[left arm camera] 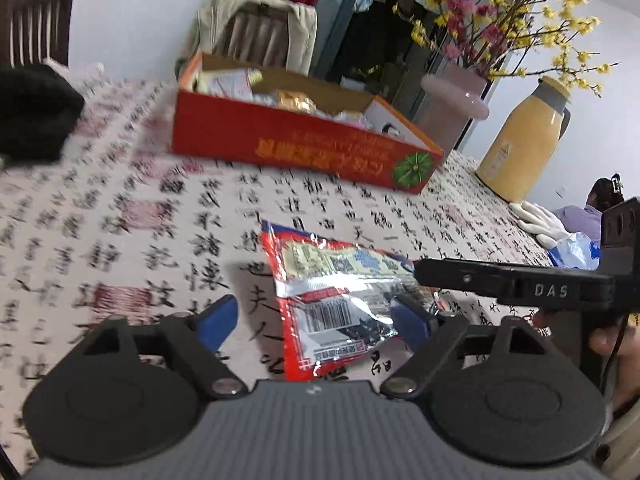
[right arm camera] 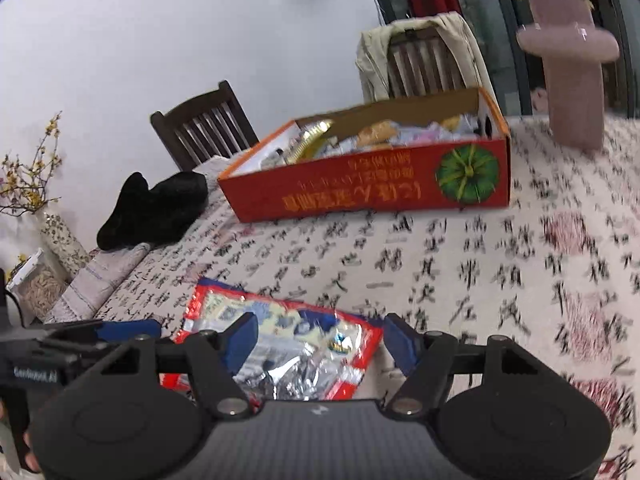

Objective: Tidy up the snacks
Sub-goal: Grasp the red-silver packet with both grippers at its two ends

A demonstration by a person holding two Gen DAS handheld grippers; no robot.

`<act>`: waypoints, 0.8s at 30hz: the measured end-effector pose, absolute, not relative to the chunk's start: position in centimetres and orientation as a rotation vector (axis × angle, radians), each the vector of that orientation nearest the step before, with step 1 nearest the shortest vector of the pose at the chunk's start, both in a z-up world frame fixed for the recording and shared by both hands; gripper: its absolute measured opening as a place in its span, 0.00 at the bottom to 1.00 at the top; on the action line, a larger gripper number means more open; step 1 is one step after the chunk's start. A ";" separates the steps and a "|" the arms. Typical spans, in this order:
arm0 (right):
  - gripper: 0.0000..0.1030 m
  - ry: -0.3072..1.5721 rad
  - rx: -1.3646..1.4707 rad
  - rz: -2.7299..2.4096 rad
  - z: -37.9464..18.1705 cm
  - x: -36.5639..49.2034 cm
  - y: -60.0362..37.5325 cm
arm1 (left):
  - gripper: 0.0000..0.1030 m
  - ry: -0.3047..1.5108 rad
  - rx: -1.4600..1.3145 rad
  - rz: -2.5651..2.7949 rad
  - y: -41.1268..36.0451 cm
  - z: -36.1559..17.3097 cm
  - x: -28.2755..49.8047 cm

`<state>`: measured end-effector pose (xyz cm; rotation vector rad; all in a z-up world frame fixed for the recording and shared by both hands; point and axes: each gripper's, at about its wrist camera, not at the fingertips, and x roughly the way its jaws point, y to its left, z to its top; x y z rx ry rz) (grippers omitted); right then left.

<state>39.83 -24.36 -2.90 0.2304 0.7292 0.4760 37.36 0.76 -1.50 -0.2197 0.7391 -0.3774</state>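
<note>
Both grippers, left [left arm camera: 316, 320] and right [right arm camera: 320, 340], spread around snack packet [left arm camera: 332, 292], beyond them red box [left arm camera: 288, 140] stuffed with snacks.

Glossy foil snack packet [left arm camera: 336, 300] on matt printed cloth [left arm camera: 120, 220]; cardboard box [left arm camera: 296, 136].

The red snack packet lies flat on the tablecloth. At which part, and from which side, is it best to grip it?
Probably the short sealed edge nearest the grippers. The red snack packet lies flat on the tablecloth, so come in low from the near side and pinch that thin edge; the crinkled foil middle gives the fingers little to close on.
</note>
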 end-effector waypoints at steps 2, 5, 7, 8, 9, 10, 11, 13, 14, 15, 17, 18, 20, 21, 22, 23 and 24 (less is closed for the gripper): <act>0.68 0.737 0.244 0.460 -3.7 40.0 -24.1 | 0.52 0.745 -0.248 -0.376 0.8 -1.9 38.0; 0.65 0.709 0.232 0.468 -3.9 39.6 -23.2 | 0.28 0.761 -0.302 -0.393 1.5 -2.1 38.0; 0.59 0.705 0.212 0.461 -3.8 39.2 -22.8 | 0.19 0.771 -0.291 -0.382 1.7 -1.9 37.8; 0.51 0.706 0.220 0.468 -3.7 39.1 -22.9 | 0.18 0.781 -0.292 -0.378 1.9 -1.8 37.4; 0.47 0.708 0.237 0.474 -3.6 38.9 -23.1 | 0.18 0.787 -0.302 -0.378 2.1 -1.8 36.9; 0.38 0.712 0.250 0.485 -3.5 38.7 -23.2 | 0.17 0.792 -0.310 -0.378 2.3 -1.8 36.4; 0.32 0.719 0.261 0.498 -3.4 38.3 -23.4 | 0.17 0.792 -0.314 -0.376 2.5 -1.8 35.8; 0.22 0.716 0.261 0.508 -3.3 37.4 -23.5 | 0.16 0.796 -0.323 -0.376 2.8 -1.6 34.5; 0.17 0.715 0.259 0.513 -3.2 36.7 -23.4 | 0.15 0.799 -0.327 -0.382 2.8 -1.6 33.8; 0.11 0.707 0.256 0.517 -3.0 35.9 -23.4 | 0.15 0.803 -0.328 -0.386 2.7 -1.5 32.8; 0.05 0.709 0.236 0.500 -2.6 34.3 -23.2 | 0.15 0.803 -0.341 -0.381 2.6 -1.3 31.0; 0.05 0.710 0.226 0.499 -2.5 33.2 -23.0 | 0.15 0.796 -0.347 -0.379 2.7 -1.2 30.0; 0.03 0.704 0.212 0.500 -2.3 31.4 -22.9 | 0.14 0.777 -0.350 -0.375 2.9 -0.9 28.0; 0.03 0.701 0.219 0.503 -2.1 30.4 -23.0 | 0.14 0.771 -0.353 -0.371 3.0 -0.9 27.4; 0.00 0.697 0.228 0.507 -1.9 29.7 -23.2 | 0.13 0.768 -0.354 -0.366 3.2 -0.8 26.9; 0.00 0.686 0.241 0.505 -1.7 28.8 -23.5 | 0.12 0.769 -0.355 -0.359 3.4 -0.7 26.4; 0.00 0.677 0.245 0.498 -1.6 28.2 -23.7 | 0.12 0.771 -0.357 -0.353 3.6 -0.7 26.1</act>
